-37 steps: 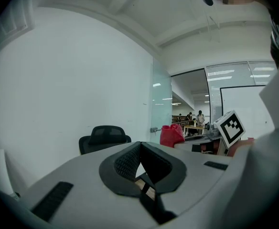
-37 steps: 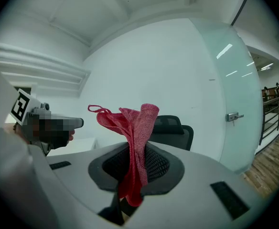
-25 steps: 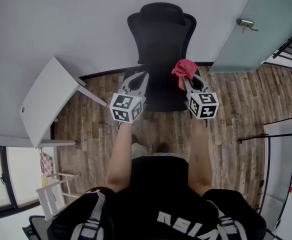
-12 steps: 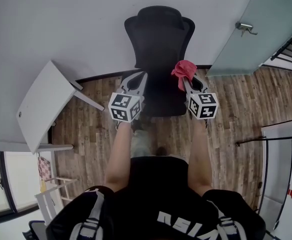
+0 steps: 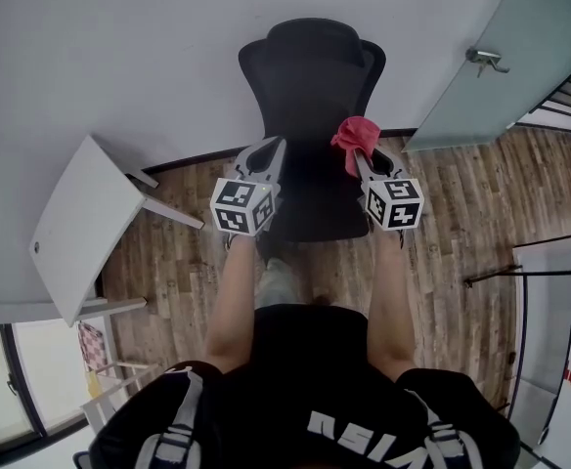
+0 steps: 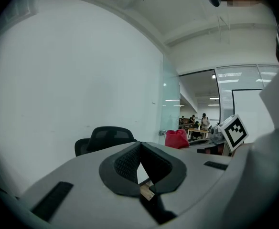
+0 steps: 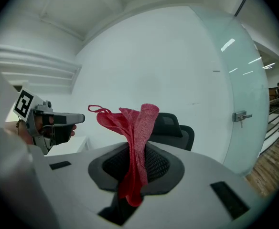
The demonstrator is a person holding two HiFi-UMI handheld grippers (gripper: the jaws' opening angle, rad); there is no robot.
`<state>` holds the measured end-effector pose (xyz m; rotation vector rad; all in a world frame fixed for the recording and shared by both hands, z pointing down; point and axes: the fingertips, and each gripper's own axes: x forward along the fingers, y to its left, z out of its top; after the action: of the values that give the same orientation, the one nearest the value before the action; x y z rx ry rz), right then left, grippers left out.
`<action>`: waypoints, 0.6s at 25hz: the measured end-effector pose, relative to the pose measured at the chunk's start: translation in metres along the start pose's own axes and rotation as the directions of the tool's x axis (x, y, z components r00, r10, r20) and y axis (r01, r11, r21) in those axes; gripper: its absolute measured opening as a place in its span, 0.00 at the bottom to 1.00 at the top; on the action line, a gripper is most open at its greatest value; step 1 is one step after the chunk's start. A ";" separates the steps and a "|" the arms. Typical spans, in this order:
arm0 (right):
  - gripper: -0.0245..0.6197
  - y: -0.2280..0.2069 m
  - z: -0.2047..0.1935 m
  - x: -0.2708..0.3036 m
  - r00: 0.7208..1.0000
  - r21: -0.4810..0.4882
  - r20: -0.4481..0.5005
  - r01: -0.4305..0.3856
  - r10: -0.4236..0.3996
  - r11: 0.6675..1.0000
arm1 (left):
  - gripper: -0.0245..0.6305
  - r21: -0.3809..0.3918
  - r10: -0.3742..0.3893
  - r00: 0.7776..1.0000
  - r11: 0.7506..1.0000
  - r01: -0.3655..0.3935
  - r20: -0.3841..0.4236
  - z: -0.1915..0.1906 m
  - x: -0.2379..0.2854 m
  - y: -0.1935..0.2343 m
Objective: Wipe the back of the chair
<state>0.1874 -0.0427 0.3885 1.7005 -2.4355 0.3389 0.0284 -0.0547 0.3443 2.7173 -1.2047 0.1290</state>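
A black office chair (image 5: 311,76) stands on the wooden floor (image 5: 461,213) with its back close to the white wall (image 5: 119,47). Its seat faces the person. In the head view its long axis runs from the seat near the person up to the headrest by the wall. A glass door (image 5: 520,57) is to its right.

The right gripper (image 5: 357,156) is clenched on a red cloth (image 5: 356,135), held over the right edge of the seat, just in front of the backrest. In the right gripper view the cloth stands up lengthwise out of the pinched jaws, with a short tail hanging below them, a thin loop trailing from the top towards the left, and the chair behind it.

The left gripper (image 5: 264,152) hovers over the seat's left edge, level with the right one and pointing at the chair. Its jaws are pressed together with nothing between them.
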 end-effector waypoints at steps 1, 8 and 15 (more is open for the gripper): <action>0.16 0.000 0.002 0.010 1.000 0.000 -0.001 0.001 -0.001 1.000 | 0.07 0.000 -0.002 1.000 1.000 0.002 0.000 0.001 0.006 0.009; 0.16 0.008 0.017 0.089 1.000 0.006 -0.021 0.004 -0.004 1.000 | 0.07 -0.015 -0.012 1.000 1.000 0.012 -0.013 0.012 0.041 0.081; 0.16 0.025 0.030 0.165 0.999 0.004 -0.049 0.003 -0.003 1.000 | 0.07 -0.030 -0.026 0.999 0.999 0.025 -0.031 0.021 0.068 0.150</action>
<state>0.1073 -0.1916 0.3986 1.6772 -2.3990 0.3806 -0.0371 -0.2069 0.3512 2.6937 -1.1539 0.1482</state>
